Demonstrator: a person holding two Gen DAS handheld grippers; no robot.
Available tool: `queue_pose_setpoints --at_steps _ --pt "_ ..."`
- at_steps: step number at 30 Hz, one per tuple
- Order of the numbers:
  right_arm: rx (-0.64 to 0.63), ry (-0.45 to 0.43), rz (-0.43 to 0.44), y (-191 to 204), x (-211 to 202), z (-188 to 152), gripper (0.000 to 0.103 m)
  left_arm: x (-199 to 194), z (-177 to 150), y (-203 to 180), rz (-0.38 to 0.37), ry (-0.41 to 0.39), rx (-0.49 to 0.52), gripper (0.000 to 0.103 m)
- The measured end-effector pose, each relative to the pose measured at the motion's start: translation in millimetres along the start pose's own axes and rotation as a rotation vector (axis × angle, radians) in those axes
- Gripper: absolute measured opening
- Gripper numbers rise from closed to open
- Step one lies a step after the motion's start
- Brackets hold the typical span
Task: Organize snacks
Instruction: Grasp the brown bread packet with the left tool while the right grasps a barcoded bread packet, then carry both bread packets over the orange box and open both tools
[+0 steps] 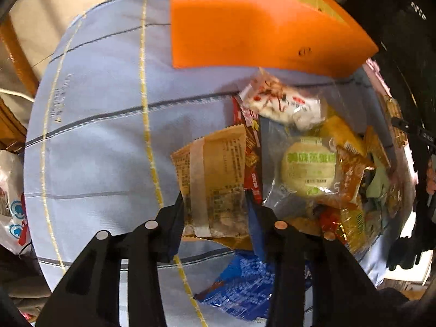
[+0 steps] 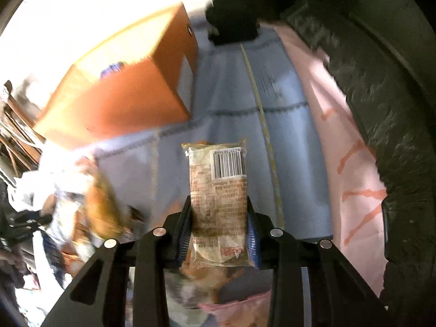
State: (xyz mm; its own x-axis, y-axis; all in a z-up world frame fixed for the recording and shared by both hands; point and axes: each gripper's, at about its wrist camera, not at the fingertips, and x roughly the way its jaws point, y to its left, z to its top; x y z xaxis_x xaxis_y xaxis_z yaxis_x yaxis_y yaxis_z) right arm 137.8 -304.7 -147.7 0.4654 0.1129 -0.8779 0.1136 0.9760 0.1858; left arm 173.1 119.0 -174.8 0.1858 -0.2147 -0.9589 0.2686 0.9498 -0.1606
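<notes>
Here each claw, left (image 1: pixel 215 204) and right (image 2: pixel 219 212), grips a tan snack packet (image 1: pixel 215 179) beside the orange box (image 1: pixel 245 24)

The tablecloth (image 1: pixel 109 136) is seen as a matt woven cloth, pale blue, with stitched grey and yellow lines. The orange box (image 1: pixel 245 32) looks like smooth matt card or plastic; which of the 2 cannot be told. The tan snack packet (image 1: pixel 215 179) is a thin crinkled film with a dull paper-like print and a clear strip. The round cake wrapper (image 1: pixel 308 169) is glossy clear plastic, and the blue packet (image 1: pixel 242 286) is shiny crinkled foil film. The left gripper (image 1: pixel 215 204) is moulded of matt black plastic with bright metal pins. The barcode packet (image 2: pixel 218 190) is glossy film, pressed between the ribbed blue pads (image 2: pixel 252 235) of the right gripper (image 2: pixel 219 212).
</notes>
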Motion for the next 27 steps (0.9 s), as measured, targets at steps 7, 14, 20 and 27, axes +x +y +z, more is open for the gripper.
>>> queue_pose_setpoints --at_steps 7,14,20,27 --pt "0.048 -0.082 0.112 33 -31 54 0.035 -55 42 -15 0.002 -0.133 -0.026 0.039" --pt "-0.001 -0.110 0.173 75 -61 123 0.035 -136 119 -66 -0.025 -0.302 0.068 0.039" --pt "-0.001 -0.014 0.170 100 -34 184 0.035 -141 196 -77 0.122 -0.277 0.035 0.039" --pt "-0.052 0.019 0.148 125 -20 217 0.040 -132 232 -67 0.220 -0.262 -0.029 0.052"
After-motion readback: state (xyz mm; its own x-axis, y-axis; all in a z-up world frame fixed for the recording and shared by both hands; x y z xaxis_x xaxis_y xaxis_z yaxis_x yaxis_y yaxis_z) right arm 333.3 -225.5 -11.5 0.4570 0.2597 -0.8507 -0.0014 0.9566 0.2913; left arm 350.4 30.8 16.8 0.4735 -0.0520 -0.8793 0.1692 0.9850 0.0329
